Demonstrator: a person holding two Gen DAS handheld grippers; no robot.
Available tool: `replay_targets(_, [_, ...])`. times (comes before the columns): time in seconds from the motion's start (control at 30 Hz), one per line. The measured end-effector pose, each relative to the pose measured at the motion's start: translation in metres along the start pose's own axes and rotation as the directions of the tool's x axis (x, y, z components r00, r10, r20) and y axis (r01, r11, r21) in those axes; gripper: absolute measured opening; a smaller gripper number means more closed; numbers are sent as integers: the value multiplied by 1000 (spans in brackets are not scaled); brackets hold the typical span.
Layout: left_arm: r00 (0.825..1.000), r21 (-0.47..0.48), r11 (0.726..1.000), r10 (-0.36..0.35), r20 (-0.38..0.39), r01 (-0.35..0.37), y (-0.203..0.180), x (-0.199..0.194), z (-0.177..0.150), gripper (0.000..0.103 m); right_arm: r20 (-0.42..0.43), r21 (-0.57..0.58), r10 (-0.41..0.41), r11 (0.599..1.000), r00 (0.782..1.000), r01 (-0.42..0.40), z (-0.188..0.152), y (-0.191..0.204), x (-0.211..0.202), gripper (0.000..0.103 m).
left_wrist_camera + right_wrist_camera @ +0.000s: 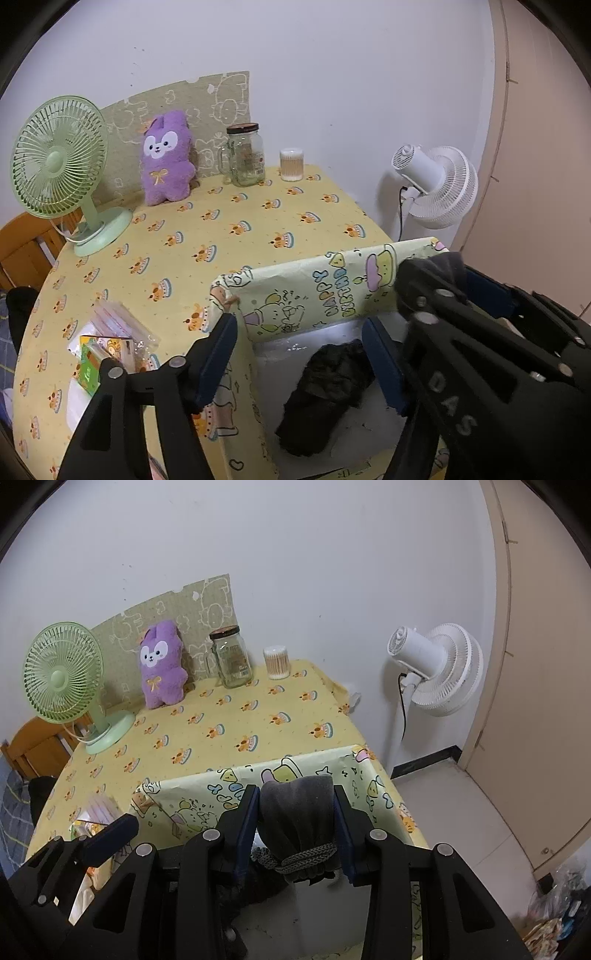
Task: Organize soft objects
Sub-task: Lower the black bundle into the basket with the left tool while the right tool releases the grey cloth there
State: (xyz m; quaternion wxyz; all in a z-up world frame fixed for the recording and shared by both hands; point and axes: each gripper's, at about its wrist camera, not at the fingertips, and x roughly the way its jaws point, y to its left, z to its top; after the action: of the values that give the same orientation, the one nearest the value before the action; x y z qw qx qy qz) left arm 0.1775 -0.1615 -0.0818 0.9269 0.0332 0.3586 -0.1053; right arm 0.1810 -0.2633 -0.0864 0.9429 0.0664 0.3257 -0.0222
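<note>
So, right hand-held gripper [295,825] clamped on a rolled grey sock [297,816] with a knitted cuff, hovering over the box [314,291] wrapped in cartoon birthday paper. Left hand-held gripper [303,354] spread wide, nothing pinched, straddling the box's left wall with one finger outside and one inside. Down on the white bottom of the box: a dark fuzzy bundle [325,395], lying loose, close beside the inner finger. Box parked at the near edge of the counter [221,229] with the yellow cake-print cloth. Further back along the wall: green desk fan [59,158], purple plush bunny [166,158], glass jar [245,155], tub of cotton swabs [291,164]. White standing fan [439,188] off on the floor to the right.
</note>
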Motion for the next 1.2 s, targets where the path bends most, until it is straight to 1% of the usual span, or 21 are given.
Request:
replay_targets(0.03, [1000,-1,1000,-2,0,2,0,0,0,76,-6,-1,8,1000,1000,-8,0,0,1,47])
replay_targets(0.07, [1000,0,1000,-1,0,1,-1,0,0,76,-6,-1,15,1000,1000,-15,0,1,2,54])
replay_targets(0.1, [1000,0,1000,-4,-1,4,0,0,0,77,3,5,10,1000,1000,-10,0,0,1,65])
replay_targets(0.13, [1000,-1,1000,-8,-1,8,0,-1,0,77,12,10,6,1000,1000,-6,0,0,-1,70])
replay_targets(0.2, [1000,-4,1000,-19,0,19,0,-2,0,80,33,16,-7,1000,999,6,-1,0,-5,85])
replay_targets(0.37, [999,-3,999,-32,11,32,0,-8,0,86,38,19,-24,1000,999,23,0,1,-14,93])
replay_targets(0.57, [998,1,999,-46,49,46,3,-24,-1,87,41,36,-20,999,999,19,-1,6,-29,96])
replay_targets(0.7, [995,7,998,-62,78,62,6,-38,-3,91,78,33,-25,999,997,23,-3,10,-44,96])
replay_targets(0.87, [993,27,999,-38,114,35,9,-55,-7,93,85,17,-48,999,995,47,-7,18,-60,95])
replay_targets(1.0, [991,19,999,-50,127,48,17,-67,-11,93,96,2,-54,999,994,55,-9,27,-73,95])
replay_targets(1.2, [988,22,999,-47,148,44,25,-85,-14,93,118,3,-56,998,991,56,-13,38,-92,96])
